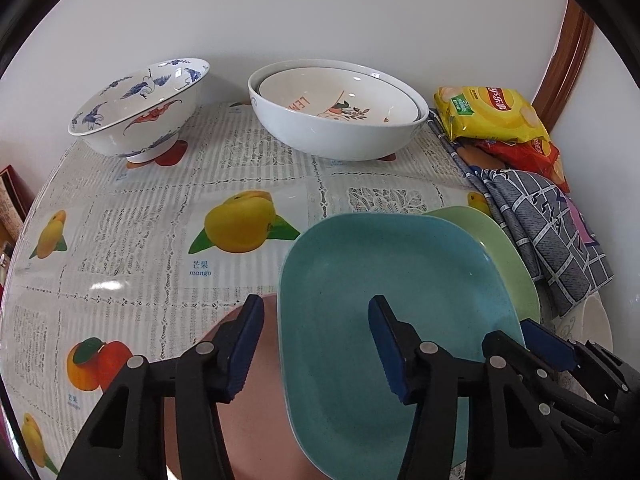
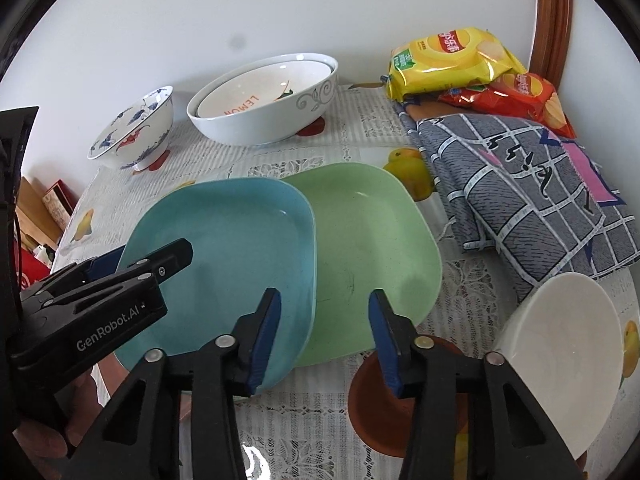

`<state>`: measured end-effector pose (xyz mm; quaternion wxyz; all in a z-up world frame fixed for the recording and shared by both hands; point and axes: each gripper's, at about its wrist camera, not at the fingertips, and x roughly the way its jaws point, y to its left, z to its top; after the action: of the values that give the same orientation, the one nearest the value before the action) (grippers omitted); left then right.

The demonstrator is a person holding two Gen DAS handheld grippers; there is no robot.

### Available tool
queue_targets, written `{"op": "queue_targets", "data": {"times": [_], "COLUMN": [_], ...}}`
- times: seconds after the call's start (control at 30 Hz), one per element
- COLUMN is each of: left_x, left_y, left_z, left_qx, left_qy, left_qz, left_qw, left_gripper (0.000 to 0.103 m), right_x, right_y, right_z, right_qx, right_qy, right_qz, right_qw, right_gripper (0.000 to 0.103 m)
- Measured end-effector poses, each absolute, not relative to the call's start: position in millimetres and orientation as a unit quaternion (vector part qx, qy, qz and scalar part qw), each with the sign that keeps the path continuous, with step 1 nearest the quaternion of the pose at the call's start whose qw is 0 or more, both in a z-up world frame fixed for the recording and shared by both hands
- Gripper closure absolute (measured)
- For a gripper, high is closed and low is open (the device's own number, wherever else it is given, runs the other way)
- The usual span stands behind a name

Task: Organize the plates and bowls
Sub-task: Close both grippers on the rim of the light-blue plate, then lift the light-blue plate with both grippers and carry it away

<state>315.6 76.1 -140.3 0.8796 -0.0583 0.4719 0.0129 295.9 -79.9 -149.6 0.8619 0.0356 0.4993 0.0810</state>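
Note:
A blue plate [image 1: 392, 320] [image 2: 232, 272] lies partly over a green plate [image 1: 500, 248] [image 2: 372, 256] on the table. A pink plate [image 1: 256, 412] lies under the blue plate's left side. My left gripper [image 1: 316, 344] is open, its jaws astride the blue plate's left edge; it also shows in the right wrist view [image 2: 132, 256]. My right gripper [image 2: 324, 336] is open above the near edges of the blue and green plates. A blue-and-white patterned bowl [image 1: 140, 108] [image 2: 132, 132] and two nested white bowls [image 1: 336, 112] [image 2: 264, 100] stand at the back. A white bowl [image 2: 560, 352] sits at the near right.
Yellow and red snack bags [image 1: 492, 114] [image 2: 452, 60] and a folded grey checked cloth [image 1: 548, 232] [image 2: 528, 188] lie along the right side by the wall. The fruit-print tablecloth [image 1: 160, 240] covers the table. A wooden frame [image 2: 552, 12] stands at the back right.

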Motion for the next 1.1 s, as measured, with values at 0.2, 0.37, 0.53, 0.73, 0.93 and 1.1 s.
{"op": "queue_targets", "data": {"times": [0.2,0.37,0.53,0.73,0.93,1.1], "left_x": [310.6,304.1,287.1,265.8,243.1,226.4], "left_y": [75.9,84.7,91.3,100.2,105.5,110.2], "left_z": [-138.9,-136.6,-128.5,-110.3,-93.3,-85.3], "left_qx": [-0.047,-0.056,-0.064,-0.070,-0.074,-0.075], "left_qy": [0.465,0.464,0.457,0.441,0.425,0.416], "left_qz": [0.009,0.016,0.015,0.021,0.024,0.026], "left_qw": [0.884,0.884,0.887,0.895,0.902,0.906], "left_gripper": [0.080,0.090,0.091,0.091,0.091,0.091], "right_x": [294.5,287.8,277.6,261.3,243.2,229.5], "right_y": [-69.5,-66.8,-65.1,-57.7,-52.7,-48.1], "right_z": [-152.0,-148.3,-139.6,-120.1,-101.6,-87.9], "right_qx": [0.012,0.003,0.006,0.010,0.019,0.018], "right_qy": [0.496,0.481,0.472,0.458,0.444,0.433], "right_qz": [0.087,0.077,0.074,0.080,0.089,0.093], "right_qw": [0.864,0.873,0.878,0.885,0.891,0.897], "right_gripper": [0.088,0.095,0.096,0.096,0.097,0.097]}}
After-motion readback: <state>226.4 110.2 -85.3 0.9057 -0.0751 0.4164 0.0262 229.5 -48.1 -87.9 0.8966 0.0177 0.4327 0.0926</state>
